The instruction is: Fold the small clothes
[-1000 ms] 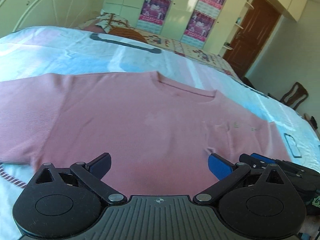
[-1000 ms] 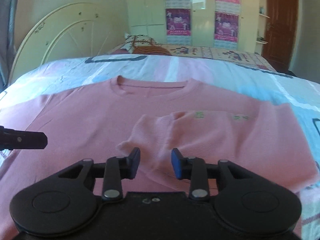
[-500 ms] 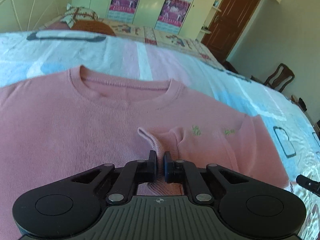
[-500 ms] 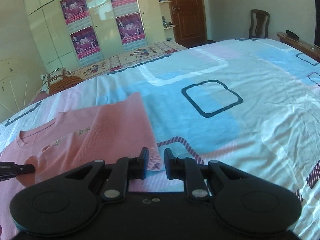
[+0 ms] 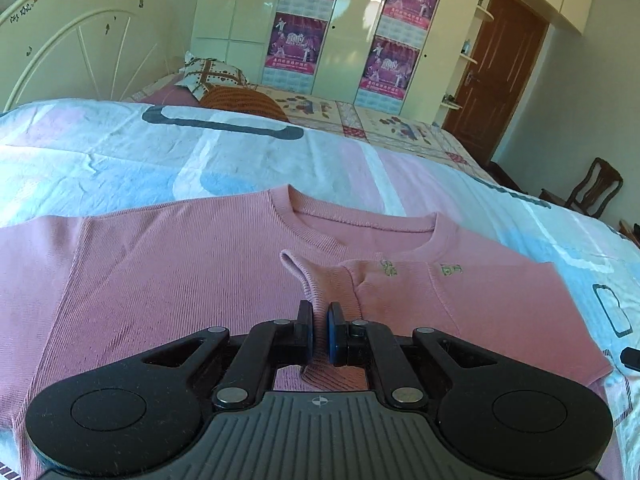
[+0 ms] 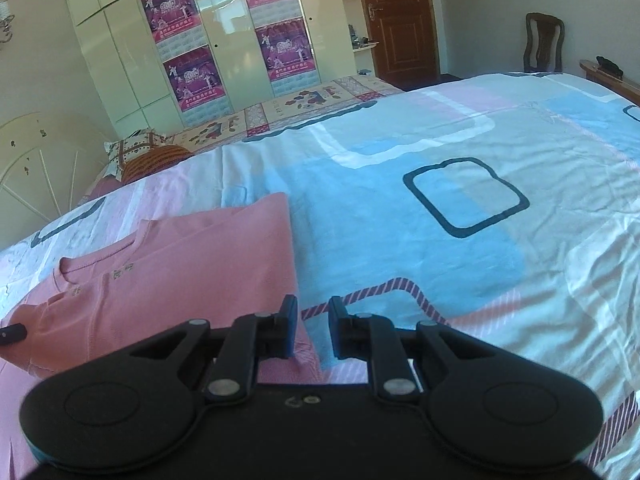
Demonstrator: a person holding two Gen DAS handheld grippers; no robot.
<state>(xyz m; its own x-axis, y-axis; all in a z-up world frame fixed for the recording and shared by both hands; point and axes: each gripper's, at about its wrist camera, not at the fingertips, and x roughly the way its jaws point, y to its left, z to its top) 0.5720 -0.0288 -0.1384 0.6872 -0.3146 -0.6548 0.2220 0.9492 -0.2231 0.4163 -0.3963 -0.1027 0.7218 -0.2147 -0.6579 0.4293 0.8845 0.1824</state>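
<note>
A pink top (image 5: 192, 280) is spread flat on the patterned bedsheet (image 5: 120, 152), 1 sleeve folded across its chest. The sleeve cuff (image 5: 310, 292) is pinched between the nearly closed jaws of the left gripper (image 5: 319, 334). A narrow gap is kept by the right gripper (image 6: 313, 330) at the top's lower corner; whether fabric is gripped there cannot be told.

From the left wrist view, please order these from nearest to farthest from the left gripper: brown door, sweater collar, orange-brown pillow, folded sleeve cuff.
1. Folded sleeve cuff, pinched in the left gripper.
2. Sweater collar, just beyond, centre.
3. Orange-brown pillow, far, left of centre.
4. Brown door, farthest, right.
</note>
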